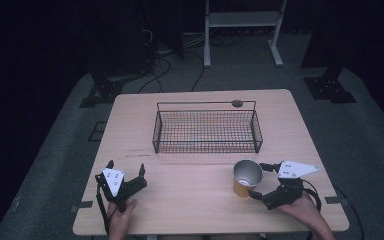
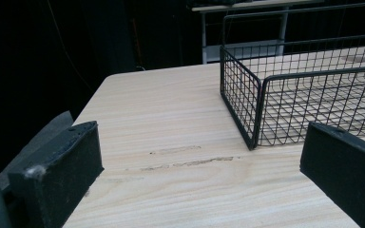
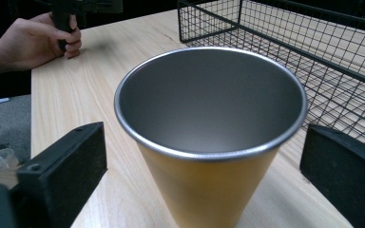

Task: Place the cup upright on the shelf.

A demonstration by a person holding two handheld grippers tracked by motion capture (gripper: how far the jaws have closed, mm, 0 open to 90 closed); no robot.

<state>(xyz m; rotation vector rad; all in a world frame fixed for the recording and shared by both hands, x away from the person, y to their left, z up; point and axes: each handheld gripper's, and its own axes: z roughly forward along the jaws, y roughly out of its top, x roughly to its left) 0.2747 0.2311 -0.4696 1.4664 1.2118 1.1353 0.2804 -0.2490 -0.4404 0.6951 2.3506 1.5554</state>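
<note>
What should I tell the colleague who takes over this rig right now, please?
Right gripper: open, its jaws on either side of the yellow cup, not yet closed on it.
Left gripper: open, holding nothing, near the table's front left.
The cup stands upright and looks empty, on the table just in front of the wire basket.
The basket is empty, at mid-table.
Done: the right gripper is lined up around the cup.
Left: close on the cup; probably lift it into the basket.
</note>
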